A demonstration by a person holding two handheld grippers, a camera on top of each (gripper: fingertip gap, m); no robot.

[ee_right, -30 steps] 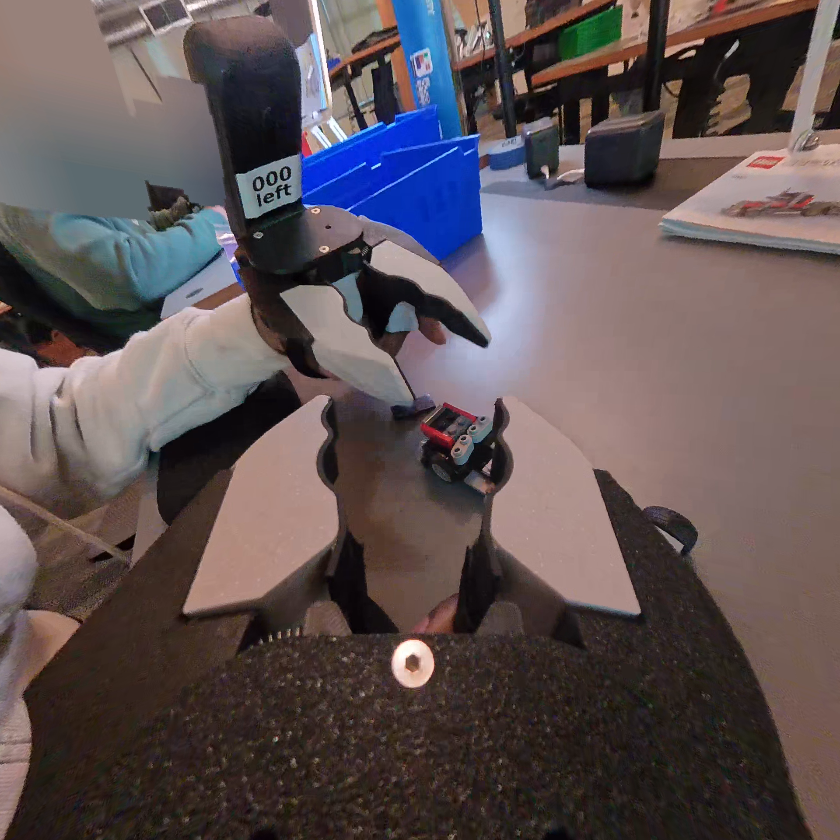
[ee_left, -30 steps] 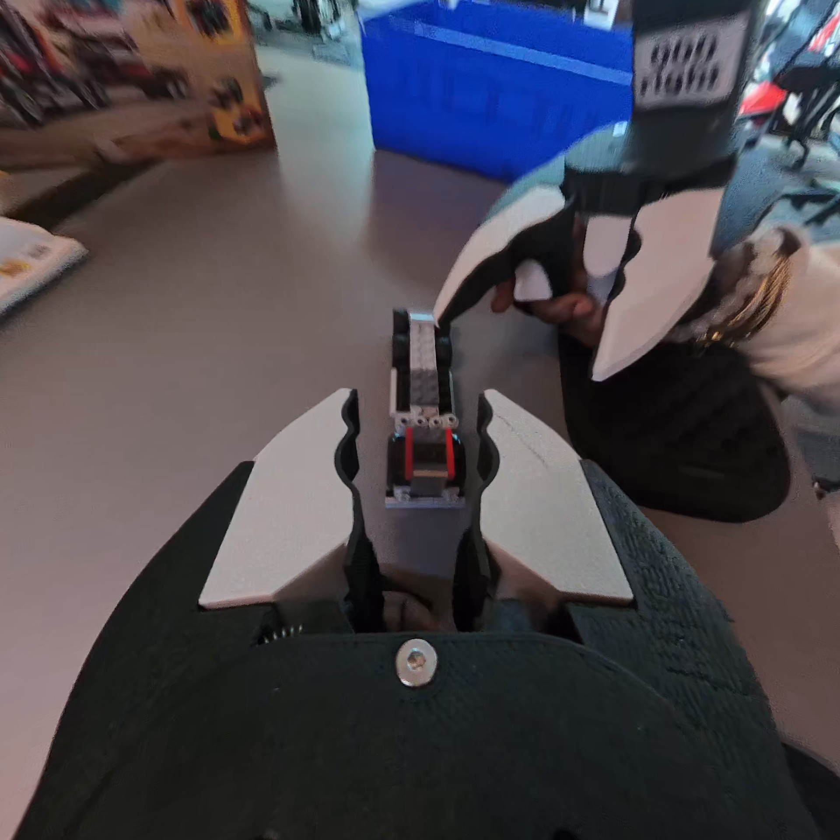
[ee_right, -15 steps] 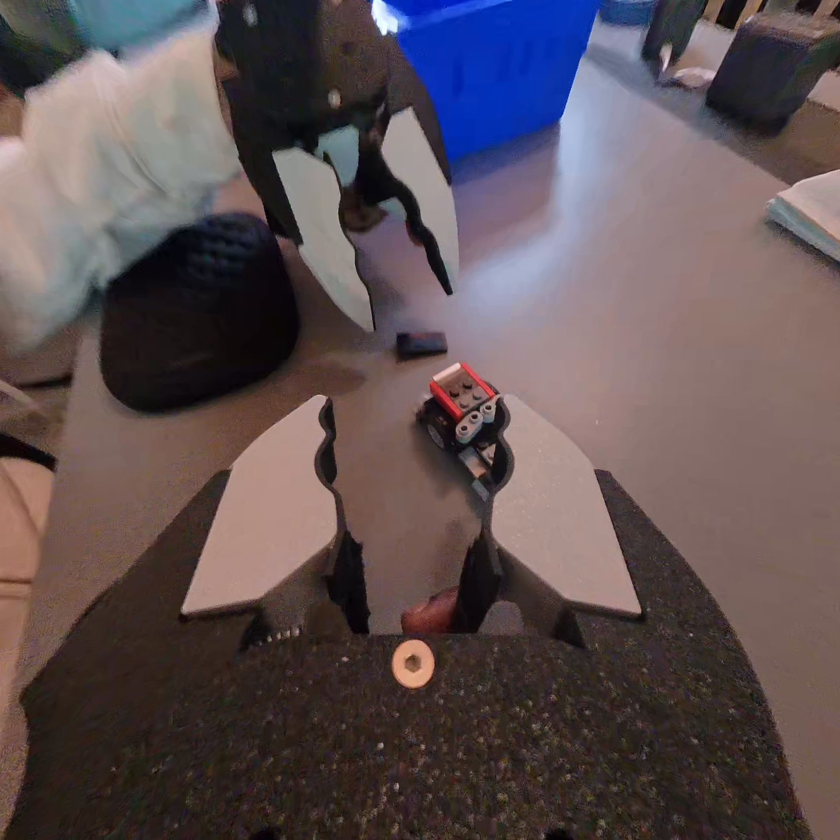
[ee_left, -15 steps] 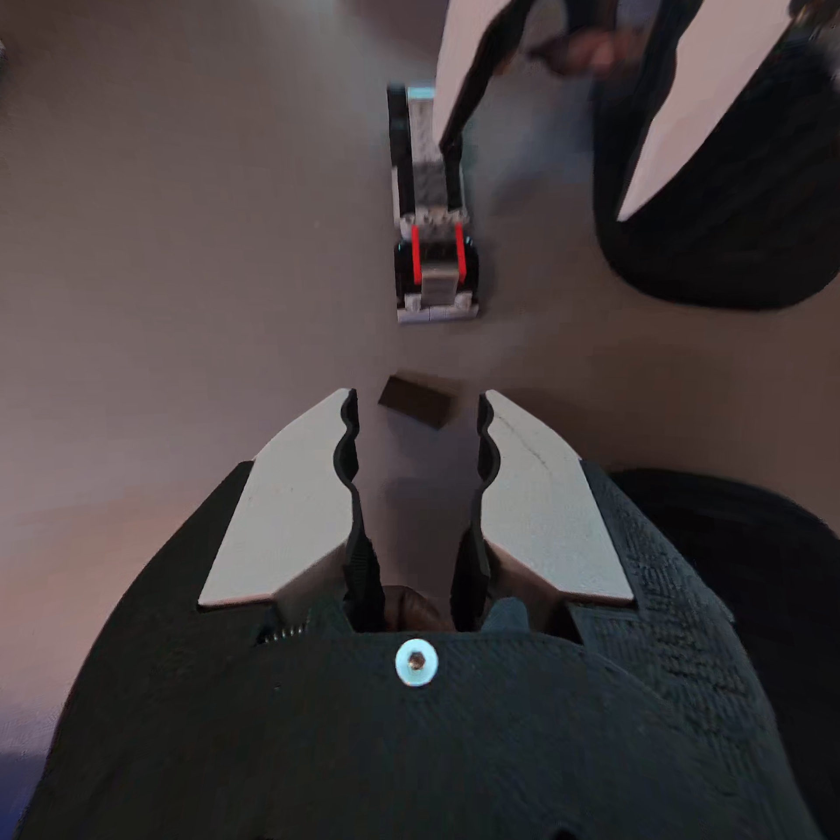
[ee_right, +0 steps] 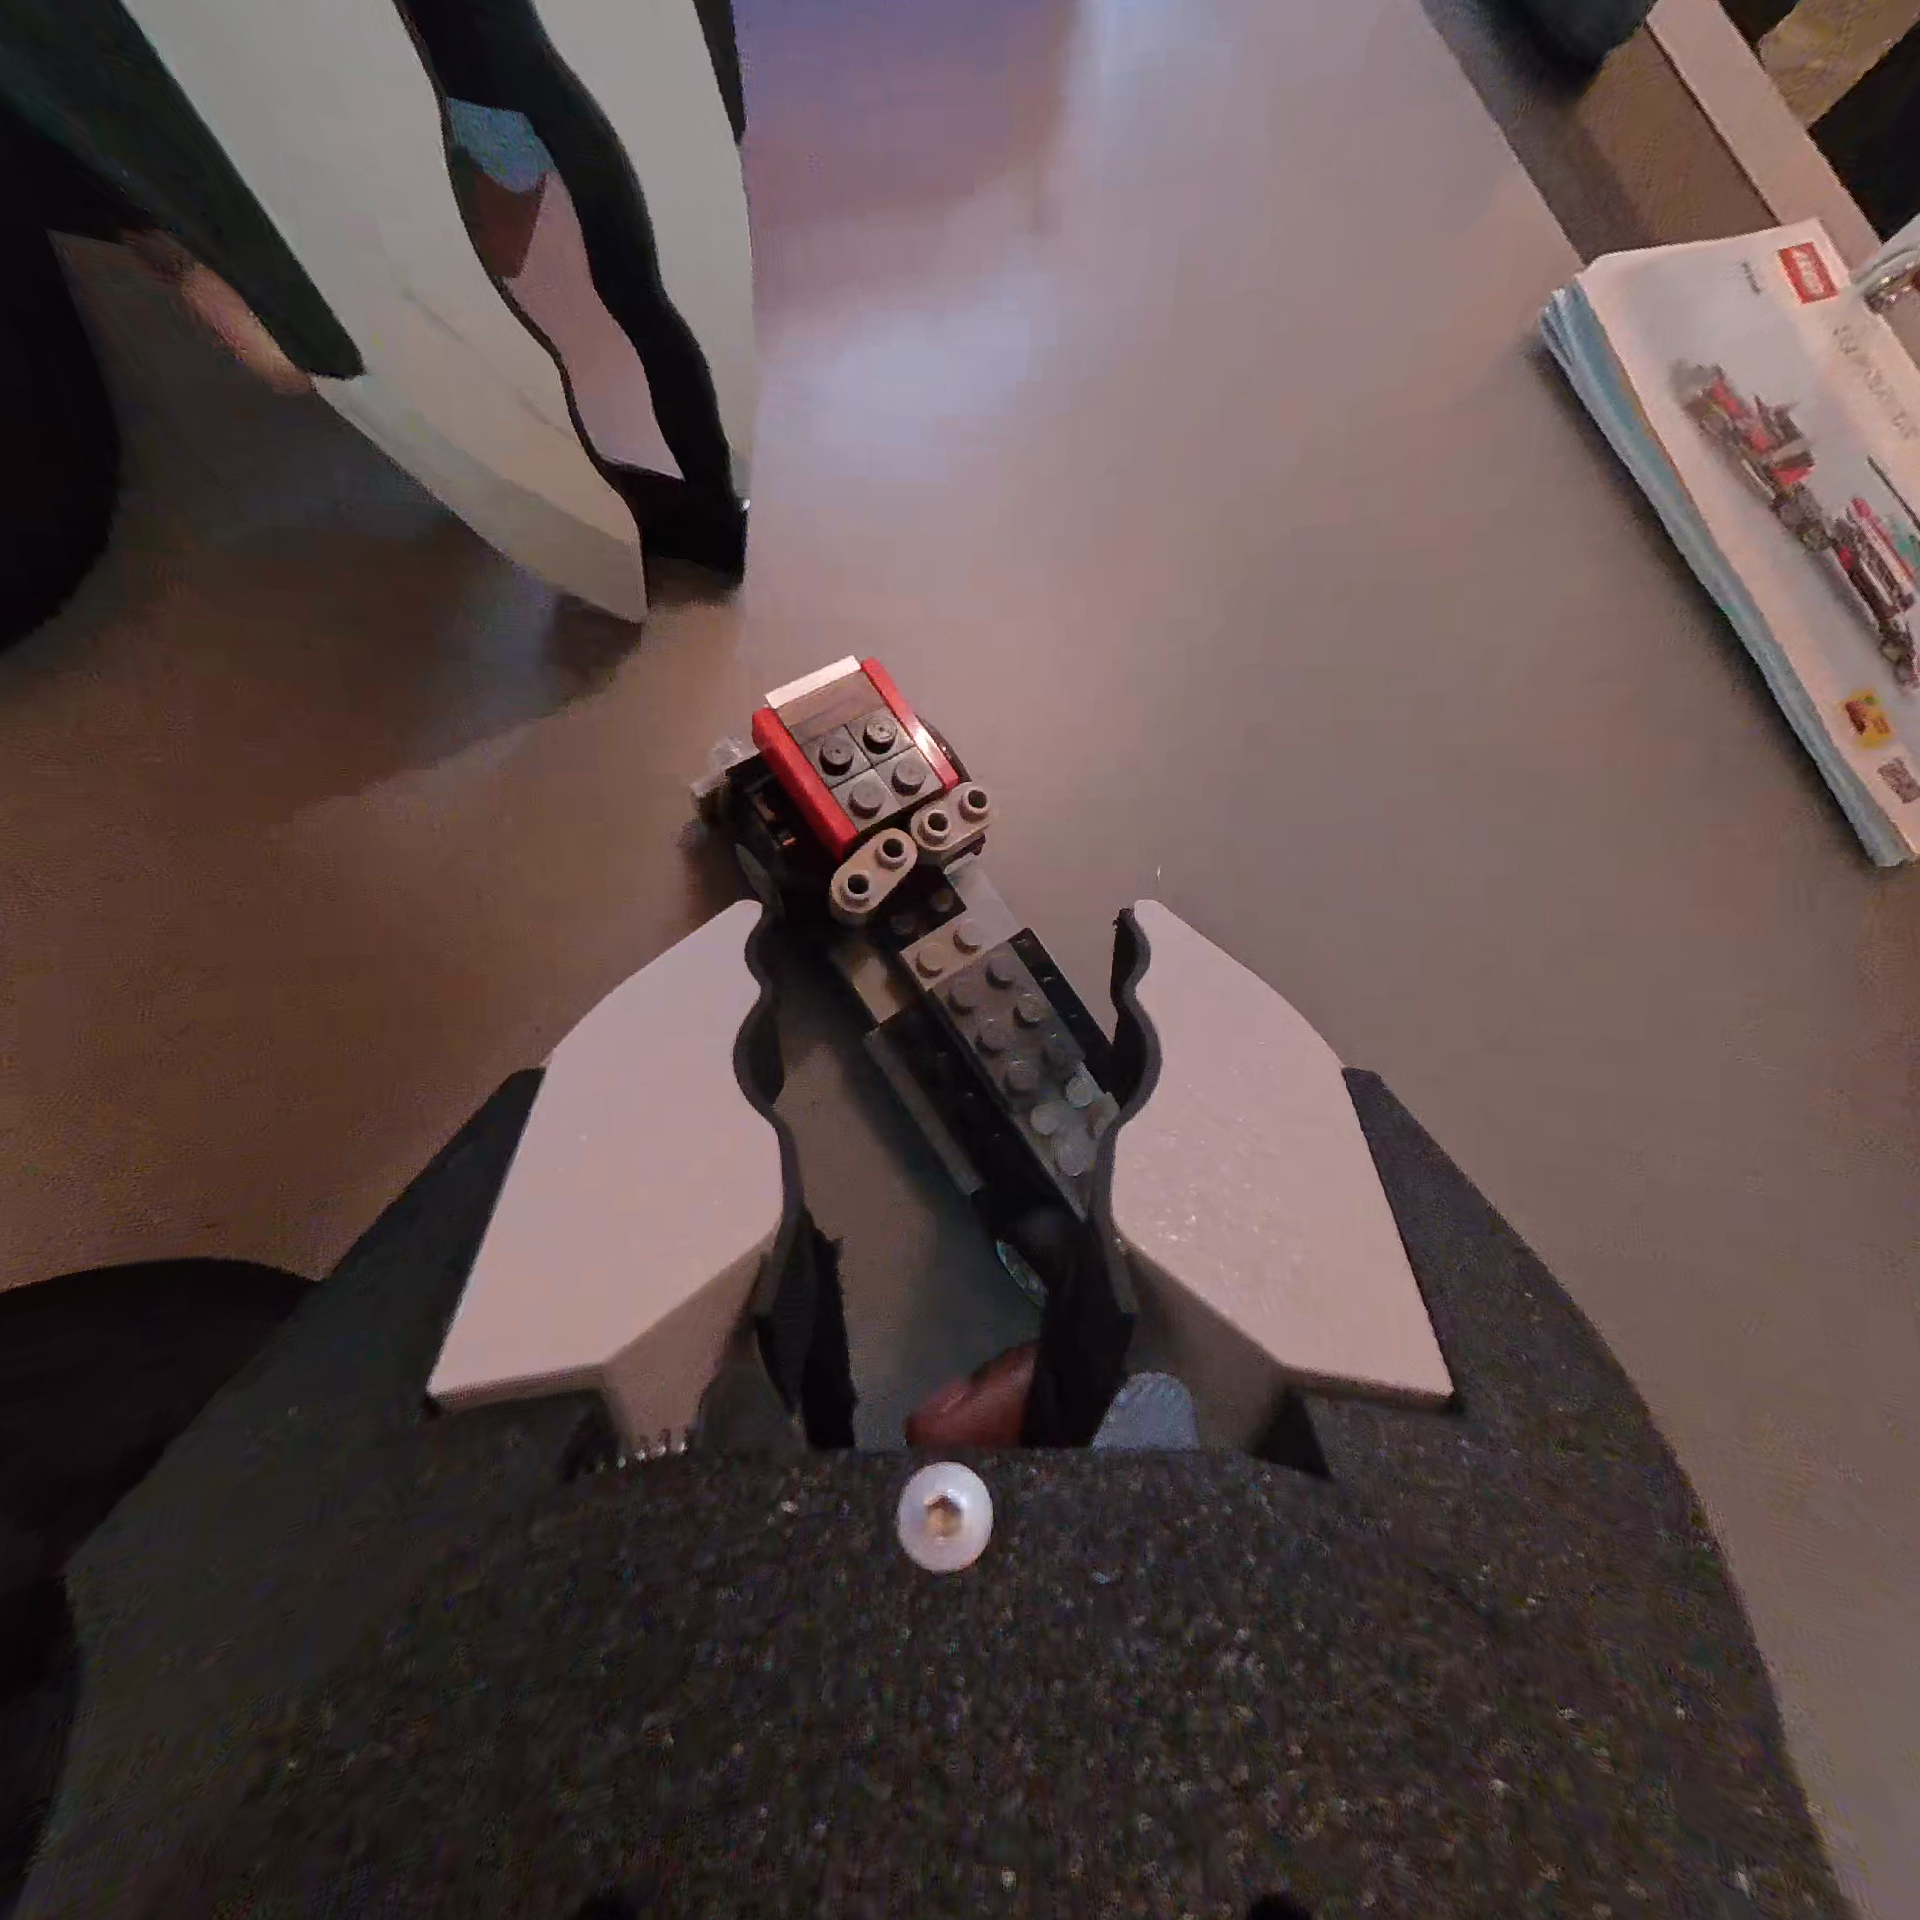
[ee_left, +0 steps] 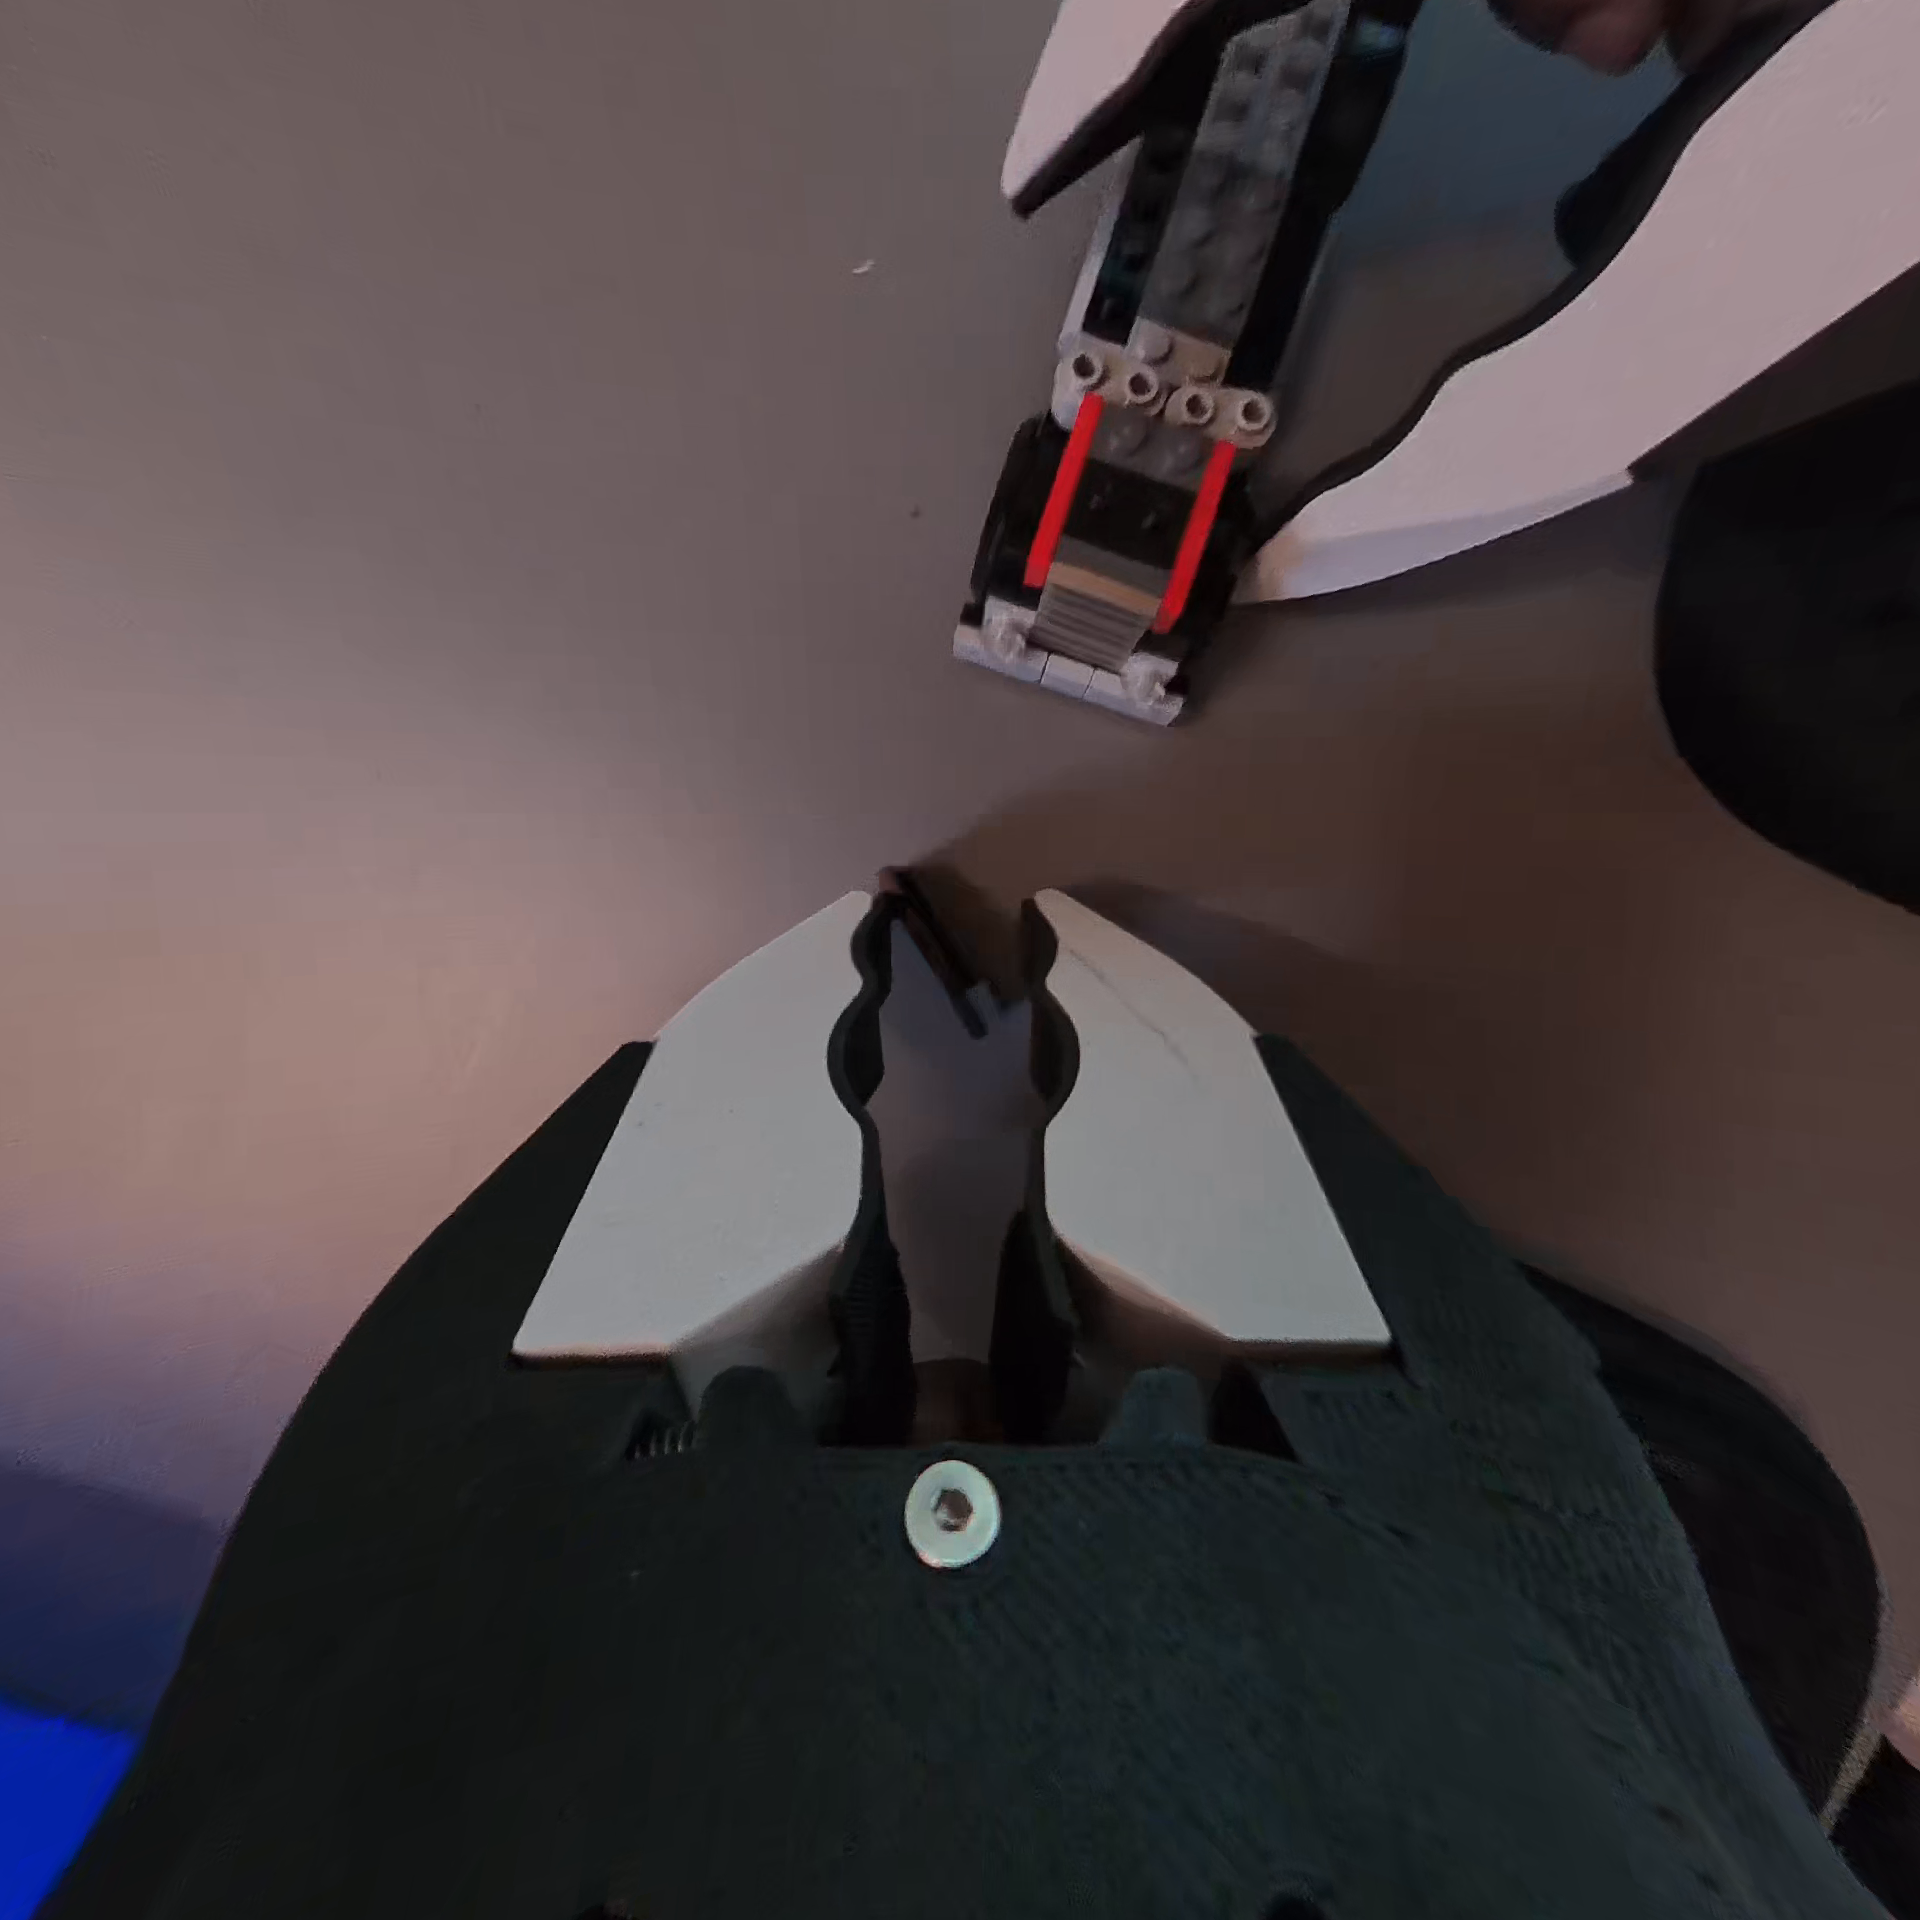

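Seen from my remote station, the left gripper point(ee_left: 953, 904) is low over the grey desk point(ee_left: 416, 520), its jaws drawn in on a small dark flat piece point(ee_left: 940, 966). The piece sits slantwise in the gap, one end at the tip of the left finger and the other against the right pad. The frame is a little smeared there, but I read this as a grip rather than a piece lying loose. At about 1 o'clock from those jaws, a short way off across bare desk, stands the brick-built vehicle point(ee_left: 1122, 499). It is a long grey and black studded chassis with a red-trimmed black cab, and its nose points back toward the left gripper. The right gripper point(ee_right: 943, 912) straddles the vehicle's rear with its jaws spread. In its own view the chassis runs from the cab at 12 o'clock down toward 5 o'clock, and lies against the inner face of the right pad. A clear strip of desk shows between the chassis and the left pad, so nothing is clamped there. From that same view the left gripper's pale fingers come down at 10 o'clock, just beyond the cab. A printed booklet point(ee_right: 1745, 499) lies at 2 o'clock, well apart near the desk's edge. A black rounded object point(ee_left: 1818, 675) sits at 3 o'clock in the left view, behind the right gripper's fingers.
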